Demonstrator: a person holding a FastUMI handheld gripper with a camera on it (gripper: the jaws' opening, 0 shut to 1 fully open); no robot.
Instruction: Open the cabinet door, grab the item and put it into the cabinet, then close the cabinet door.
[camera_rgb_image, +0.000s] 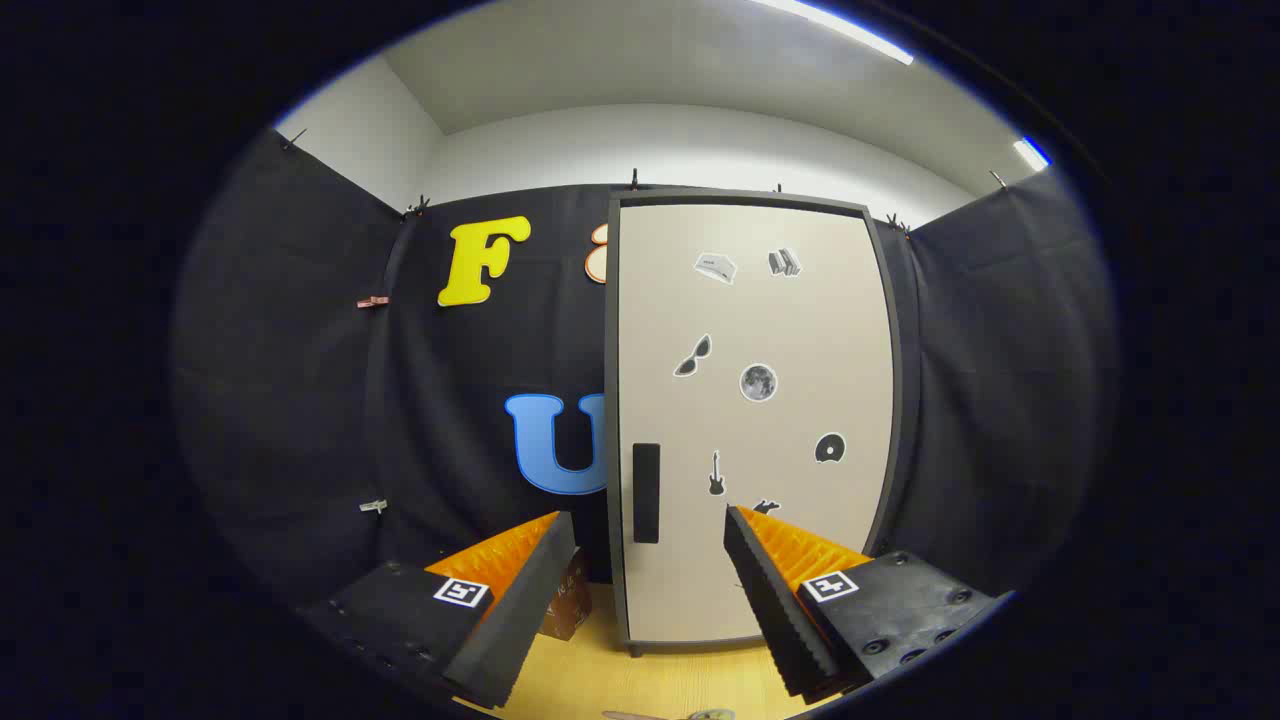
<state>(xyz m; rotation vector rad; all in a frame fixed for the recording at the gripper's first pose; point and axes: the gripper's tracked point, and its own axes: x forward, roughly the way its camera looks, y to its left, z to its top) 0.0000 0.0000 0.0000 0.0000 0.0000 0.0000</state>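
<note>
Still shut, the cabinet door (752, 420) stands beyond the gripper (650, 530) (fingers spread, empty). Its black handle (646, 492), at the door's left edge, looks rigid: probably the best hold.

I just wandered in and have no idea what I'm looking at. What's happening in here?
A person is holding a two-finger gripper and pointing it at a beige cabinet standing on a wooden table. The cabinet door is closed, and its black handle lies just beyond the open fingers, which hold nothing. A small brown box sits beside the cabinet, partly hidden behind the left finger.
</note>
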